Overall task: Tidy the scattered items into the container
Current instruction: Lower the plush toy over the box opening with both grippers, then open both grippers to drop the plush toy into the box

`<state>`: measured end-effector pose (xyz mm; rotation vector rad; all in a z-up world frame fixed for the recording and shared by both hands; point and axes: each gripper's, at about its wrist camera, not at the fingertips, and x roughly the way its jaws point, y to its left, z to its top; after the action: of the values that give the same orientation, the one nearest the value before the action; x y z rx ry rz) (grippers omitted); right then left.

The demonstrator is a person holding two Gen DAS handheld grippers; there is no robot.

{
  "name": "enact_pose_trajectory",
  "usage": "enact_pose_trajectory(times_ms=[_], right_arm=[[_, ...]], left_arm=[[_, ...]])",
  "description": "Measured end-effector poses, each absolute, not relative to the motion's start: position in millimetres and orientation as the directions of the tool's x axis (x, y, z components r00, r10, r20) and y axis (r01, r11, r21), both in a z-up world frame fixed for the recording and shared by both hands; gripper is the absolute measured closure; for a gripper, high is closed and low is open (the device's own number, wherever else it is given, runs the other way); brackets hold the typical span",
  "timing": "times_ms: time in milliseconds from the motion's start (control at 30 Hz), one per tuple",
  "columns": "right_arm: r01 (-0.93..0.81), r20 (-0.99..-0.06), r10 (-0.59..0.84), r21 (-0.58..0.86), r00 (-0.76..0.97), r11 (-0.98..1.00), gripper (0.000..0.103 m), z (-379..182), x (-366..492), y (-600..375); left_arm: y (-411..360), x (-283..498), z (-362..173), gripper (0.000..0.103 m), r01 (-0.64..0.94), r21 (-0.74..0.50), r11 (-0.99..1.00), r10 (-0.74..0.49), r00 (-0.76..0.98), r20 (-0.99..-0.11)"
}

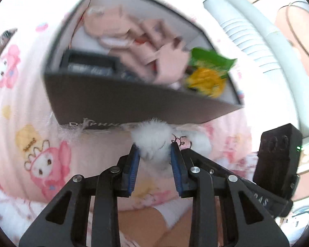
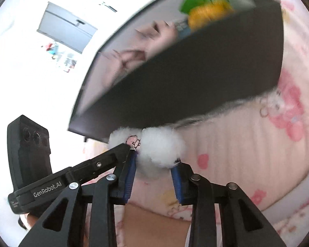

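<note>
Fluffy white toy (image 1: 154,142) on pink cartoon blanket (image 1: 41,107), right against dark box (image 1: 113,103) near wall. Left claw (image 1: 154,156) and right claw (image 2: 154,162) both tilted down, side by side, partly closed, pinching toy. Bright white room behind.

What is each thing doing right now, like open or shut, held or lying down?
Dark box: open on top, on the pink bedding, with things inside.
White fluffy toy: outside the box at its near wall, gripped by both tools.
Left tool: shut on the fluffy toy.
Right tool: shut on the fluffy toy.
Green and yellow packet: inside the box, poking above its rim.
</note>
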<state>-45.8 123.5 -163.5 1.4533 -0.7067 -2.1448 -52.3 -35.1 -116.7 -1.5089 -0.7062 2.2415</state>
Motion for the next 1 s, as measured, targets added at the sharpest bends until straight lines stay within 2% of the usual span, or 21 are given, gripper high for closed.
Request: enact_pose_trajectory(times_ms=[200, 267, 367, 433, 600, 733, 867, 1000], right_arm=[[0.216, -0.628, -0.645, 0.622, -0.435, -0.753, 0.075, -83.0, -52.8, 125.6], [0.251, -0.615, -0.650, 0.611, -0.446, -0.751, 0.075, -62.3, -82.8, 137.5], [0.285, -0.645, -0.608, 0.542, -0.463, -0.791, 0.075, -47.7, -106.3, 116.2], [0.279, -0.681, -0.587, 0.518, -0.439, -0.809, 0.075, -36.2, -132.8, 132.5], [0.241, -0.776, -0.521, 0.462, -0.356, -0.853, 0.079, -78.7, -207.1, 111.0], [0.204, -0.794, -0.502, 0.459, -0.343, -0.865, 0.079, -84.7, -208.8, 141.1], [0.179, -0.768, -0.526, 0.496, -0.367, -0.850, 0.079, -68.5, -199.8, 163.2], [0.179, -0.746, -0.467, 0.438, -0.474, -0.881, 0.079, -50.8, -195.7, 174.1]], left_arm=[[-46.8, -73.8, -40.5, 0.073, -0.090, -0.605, -0.791, 0.568, -0.474, -0.672], [-40.5, -102.1, -28.0, 0.073, -0.088, -0.602, -0.794, 0.562, -0.486, -0.670], [-34.5, -153.2, -21.1, 0.074, -0.068, -0.591, -0.804, 0.546, -0.480, -0.687], [-28.1, -181.1, -28.6, 0.074, -0.061, -0.591, -0.804, 0.549, -0.456, -0.700], [-16.0, -241.3, -67.5, 0.075, 0.007, -0.552, -0.834, 0.501, -0.408, -0.763], [-21.2, -258.1, -96.9, 0.075, 0.056, -0.554, -0.830, 0.503, -0.351, -0.790], [-38.7, -254.0, -95.0, 0.075, 0.124, -0.557, -0.821, 0.465, -0.421, -0.779], [-37.5, -270.9, -100.0, 0.075, 0.171, -0.547, -0.819, 0.440, -0.424, -0.792]])
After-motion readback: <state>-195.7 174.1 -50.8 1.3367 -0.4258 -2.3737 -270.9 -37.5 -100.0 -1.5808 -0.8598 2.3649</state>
